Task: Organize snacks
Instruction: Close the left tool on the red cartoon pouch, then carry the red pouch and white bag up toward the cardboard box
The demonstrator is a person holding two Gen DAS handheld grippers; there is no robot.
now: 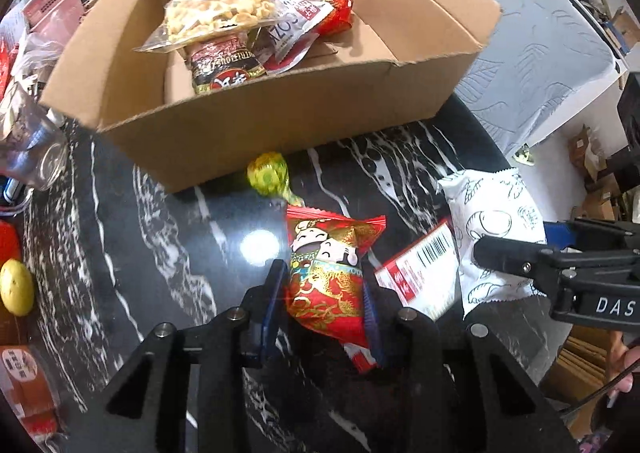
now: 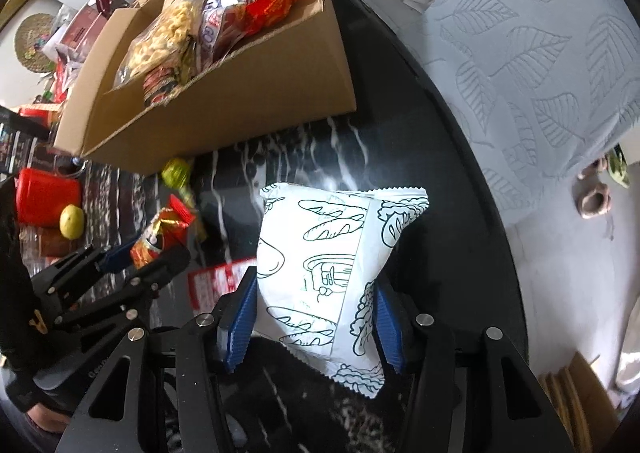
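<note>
Left wrist view: a red and gold snack packet [image 1: 326, 285] printed with cartoon figures sits pinched between the blue-padded fingers [image 1: 269, 313] of the left gripper [image 1: 320, 317], low over the black marbled tabletop [image 1: 160, 253]. In the right wrist view, the right gripper [image 2: 314, 327] clamps a puffy white packet [image 2: 332, 273] with line drawings of bread by its two sides. A red and white carton [image 1: 420, 277] with a barcode lies flat between the two packets. Just beyond, a green-wrapped candy [image 1: 267, 175] rests against the front wall of an open cardboard box [image 1: 280, 113], which already holds a clear bag of pale puffs [image 1: 216, 17] and other wrappers. A yellow lemon [image 1: 16, 287] lies at the far left. Judging from here, both wrappers look slick and air-filled, so either could slip out on the way to the box, and the two grippers stand near enough to knock together.
</note>
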